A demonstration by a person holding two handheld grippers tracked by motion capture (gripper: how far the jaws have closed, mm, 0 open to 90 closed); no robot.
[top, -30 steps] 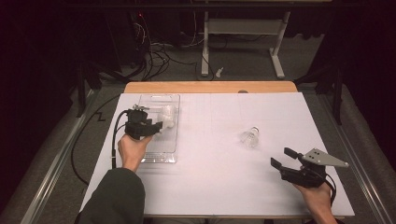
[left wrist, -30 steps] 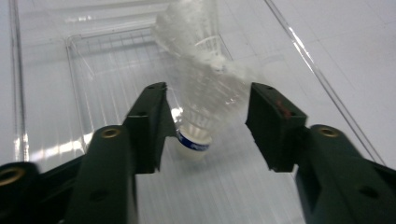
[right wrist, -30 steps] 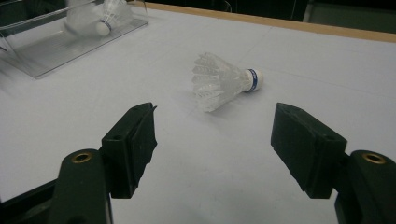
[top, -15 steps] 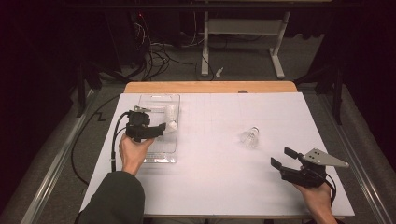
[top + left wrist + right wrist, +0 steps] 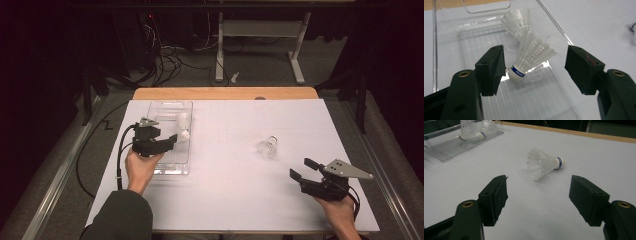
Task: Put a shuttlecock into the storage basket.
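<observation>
Two shuttlecocks lie in the clear tray (image 5: 446, 47) ahead of the left gripper (image 5: 535, 63), whose jaws have just been opening and now stand spread wide with nothing pinched. The nearer shuttlecock (image 5: 529, 58) lies between the two pads without being pressed by either: its white cork, ringed with a blue band, rests just beside the left pad in the left gripper view, and its long axis runs away from the tool, feathers fanning up and to the right, cork toward the camera. The second shuttlecock (image 5: 516, 21) lies just beyond it, deeper in the tray, its feather skirt touching or overlapping the first one's skirt; its cork end is hidden from this camera.

Ahead of the right gripper (image 5: 537, 195), also spread with nothing between its jaws, a third shuttlecock (image 5: 544, 165) lies on its side on the white table cover (image 5: 586, 160), clear of the pads. Its axis runs across the tool's line of sight, cork to the right, feathers to the left.
</observation>
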